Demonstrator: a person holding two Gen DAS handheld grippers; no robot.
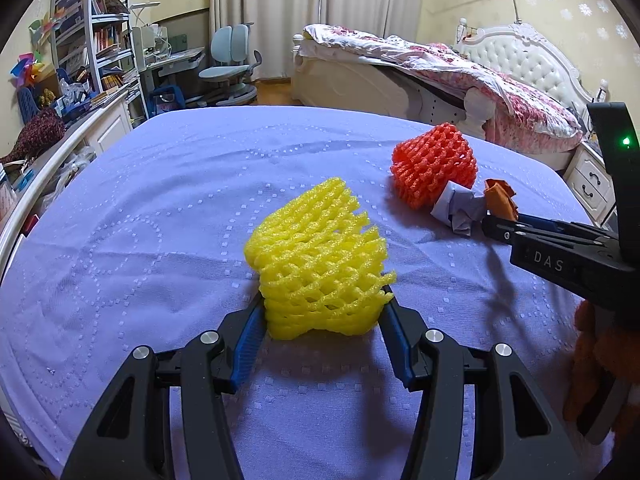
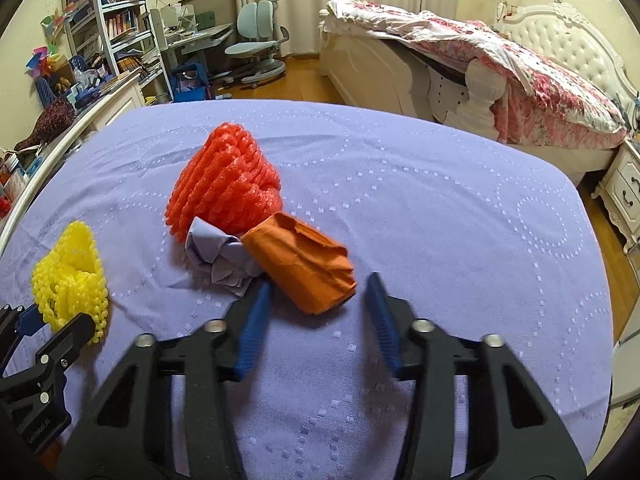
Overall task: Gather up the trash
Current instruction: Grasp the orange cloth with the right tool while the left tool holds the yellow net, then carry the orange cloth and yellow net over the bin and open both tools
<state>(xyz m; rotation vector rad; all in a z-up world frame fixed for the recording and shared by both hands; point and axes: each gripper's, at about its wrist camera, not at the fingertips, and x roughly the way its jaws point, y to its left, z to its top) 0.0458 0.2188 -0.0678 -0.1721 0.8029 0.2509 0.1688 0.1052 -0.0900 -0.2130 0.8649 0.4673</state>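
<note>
Left wrist view, left tool (image 1: 324,304) seemingly pinching yellow foam net (image 1: 316,260), right tool (image 2: 318,300) agape (orange wad (image 2: 304,264) between), mid-cloth.

The left gripper (image 1: 324,300) is built of matte black plastic arms with triangular cut-outs, joined by round silver pivot screws; its fingers (image 1: 250,344) are lined with ribbed blue pads. The right gripper (image 2: 318,288) has the same black linkage, silver screws and blue ribbed fingers (image 2: 256,320). Seen from the left wrist camera, its black body carries white letters "DAS", a small silver screw and a lit green lamp on an upright black housing. An orange glove (image 1: 600,364) covers the person's right hand below it
</note>
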